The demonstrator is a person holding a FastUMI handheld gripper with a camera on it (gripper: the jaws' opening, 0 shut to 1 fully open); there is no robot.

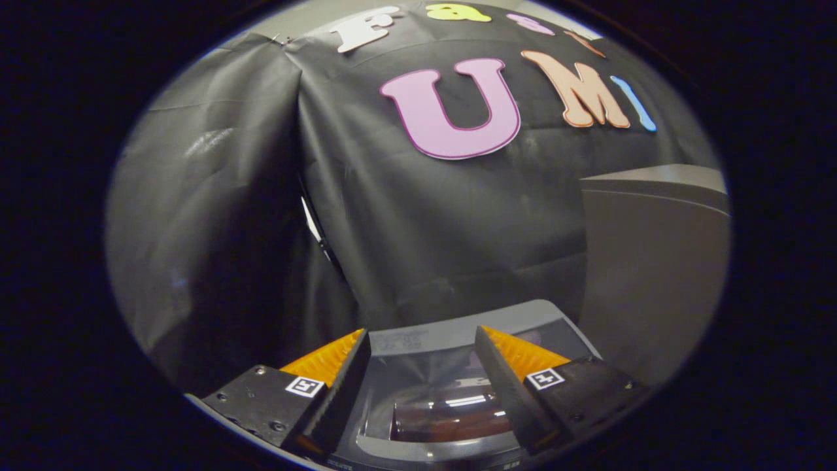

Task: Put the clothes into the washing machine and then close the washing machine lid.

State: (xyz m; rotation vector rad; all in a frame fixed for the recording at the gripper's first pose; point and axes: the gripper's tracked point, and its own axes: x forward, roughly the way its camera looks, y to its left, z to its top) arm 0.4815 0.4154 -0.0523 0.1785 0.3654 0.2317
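Note:
My gripper [422, 335] is open, with empty air between its two fingers. Below and just ahead of the fingers lies the washing machine lid [451, 324], a grey frame around a dark glass window [438, 409]. The lid looks flat and down on the machine. The glass reflects ceiling lights, and a dim reddish shape shows in it; I cannot tell what it is. The fingers hang above the lid, and I cannot tell whether they touch it.
A tall grey cabinet or appliance [654, 275] stands beyond the right finger, close beside the machine. The black cloth wall [425, 229] hangs right behind the machine, with a fold and a narrow gap [314, 229] beyond the left finger.

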